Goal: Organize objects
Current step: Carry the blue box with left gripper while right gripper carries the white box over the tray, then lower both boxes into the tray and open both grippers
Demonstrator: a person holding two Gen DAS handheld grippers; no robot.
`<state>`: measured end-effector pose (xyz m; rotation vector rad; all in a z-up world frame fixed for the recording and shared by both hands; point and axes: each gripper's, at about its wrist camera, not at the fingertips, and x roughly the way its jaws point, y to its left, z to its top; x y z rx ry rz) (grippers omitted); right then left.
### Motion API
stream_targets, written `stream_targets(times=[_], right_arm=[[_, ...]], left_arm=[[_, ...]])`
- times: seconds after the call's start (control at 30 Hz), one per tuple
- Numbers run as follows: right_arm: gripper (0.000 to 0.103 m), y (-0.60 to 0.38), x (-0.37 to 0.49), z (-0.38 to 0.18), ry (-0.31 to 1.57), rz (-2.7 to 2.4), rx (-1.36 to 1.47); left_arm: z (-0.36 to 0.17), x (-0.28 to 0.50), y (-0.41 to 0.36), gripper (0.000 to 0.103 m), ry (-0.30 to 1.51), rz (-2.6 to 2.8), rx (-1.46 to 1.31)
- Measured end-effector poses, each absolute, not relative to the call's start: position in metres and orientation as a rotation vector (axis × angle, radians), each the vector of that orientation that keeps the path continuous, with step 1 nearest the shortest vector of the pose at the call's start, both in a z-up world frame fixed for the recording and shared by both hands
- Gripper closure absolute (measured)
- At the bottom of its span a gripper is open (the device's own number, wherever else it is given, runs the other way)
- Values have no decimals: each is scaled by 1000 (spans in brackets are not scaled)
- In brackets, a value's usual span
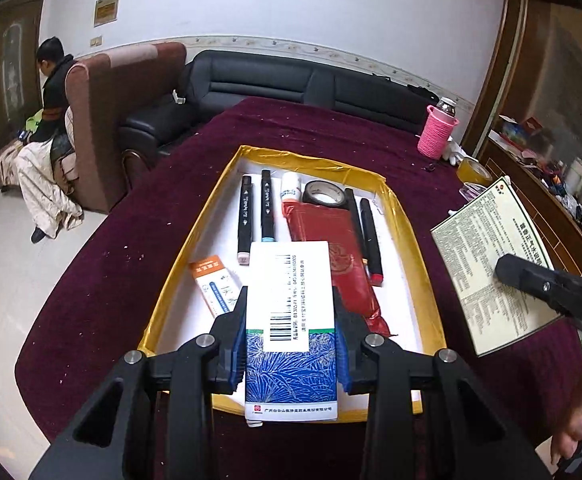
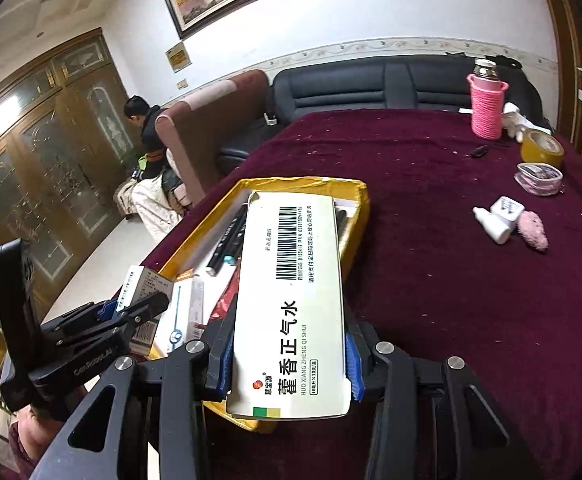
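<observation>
My left gripper (image 1: 291, 320) is shut on a blue-and-white medicine box (image 1: 291, 312) and holds it over the near end of a yellow-rimmed tray (image 1: 195, 232). The tray holds black markers (image 1: 245, 216), a white tube (image 1: 291, 192), a black tape roll (image 1: 325, 193), a red pouch (image 1: 339, 256) and an orange-white box (image 1: 215, 284). My right gripper (image 2: 289, 344) is shut on a cream medicine box (image 2: 291, 300) at the tray's right side (image 2: 355, 220). The cream box also shows in the left wrist view (image 1: 491, 264), and the left gripper with its box in the right wrist view (image 2: 139, 308).
A maroon cloth (image 2: 451, 280) covers the table. On it at the right are a pink-sleeved bottle (image 2: 487, 104), a yellow tape roll (image 2: 541, 148), a small pouch (image 2: 539, 178), a white dropper bottle (image 2: 491, 224) and a pink fluffy thing (image 2: 533, 230). A black sofa (image 1: 291, 80) stands behind.
</observation>
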<state>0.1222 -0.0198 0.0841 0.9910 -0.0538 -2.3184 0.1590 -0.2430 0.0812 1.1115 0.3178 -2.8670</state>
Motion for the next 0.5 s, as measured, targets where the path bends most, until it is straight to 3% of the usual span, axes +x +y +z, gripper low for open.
stream_targets(times=[0.5], right_arm=[[56, -76, 127, 55, 94, -2289, 1000]], left_arm=[[47, 139, -227, 69, 341, -2861, 1278]])
